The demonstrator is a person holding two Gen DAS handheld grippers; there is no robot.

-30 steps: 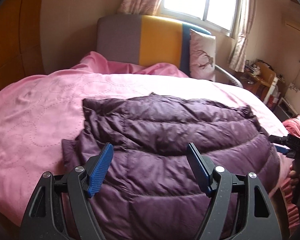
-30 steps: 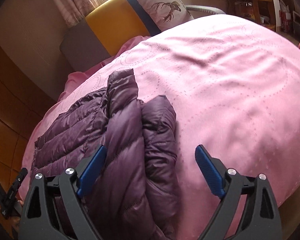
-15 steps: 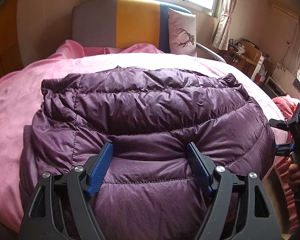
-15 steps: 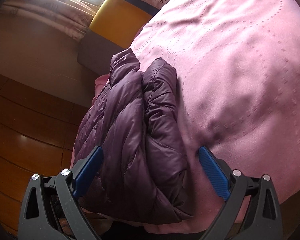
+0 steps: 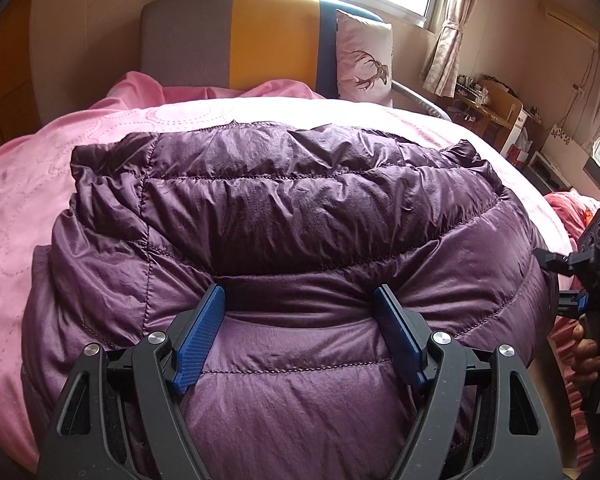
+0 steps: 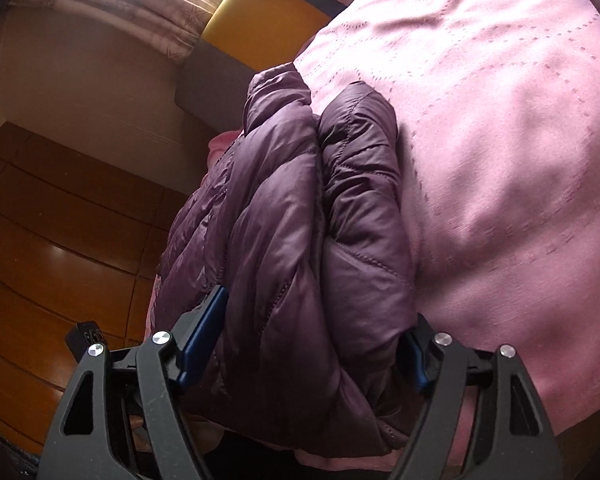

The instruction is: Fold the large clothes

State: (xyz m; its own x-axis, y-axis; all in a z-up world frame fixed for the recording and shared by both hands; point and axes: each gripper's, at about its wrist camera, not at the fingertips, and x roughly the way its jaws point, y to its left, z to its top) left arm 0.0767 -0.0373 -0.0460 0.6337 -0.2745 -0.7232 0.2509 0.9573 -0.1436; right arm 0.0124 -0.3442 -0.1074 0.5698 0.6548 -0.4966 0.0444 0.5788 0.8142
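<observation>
A purple quilted down jacket (image 5: 300,200) lies folded on a pink bedspread (image 5: 40,200). My left gripper (image 5: 299,292) is pushed down into its near edge. The jaws stand wide, and a puffy ridge of fabric bulges between the blue pads (image 5: 198,336) without being pinched. In the right wrist view the jacket (image 6: 284,208) shows its thick folded end. My right gripper (image 6: 316,312) straddles that end with its jaws closing; both pads press into the bulging fabric, and the right pad is half buried. The right gripper (image 5: 592,248), held by a hand (image 5: 588,352), also shows at the jacket's right end.
A grey, yellow and blue headboard (image 5: 236,40) and a deer-print pillow (image 5: 364,60) stand at the far side of the bed. A cluttered desk (image 5: 488,108) sits by the window at right. Brown wooden panelling (image 6: 60,220) lies beyond the bed's left side.
My left gripper came down and forward onto the jacket, its jaws staying equally wide. My right gripper tilted and dropped over the folded end, and its jaws narrowed onto it.
</observation>
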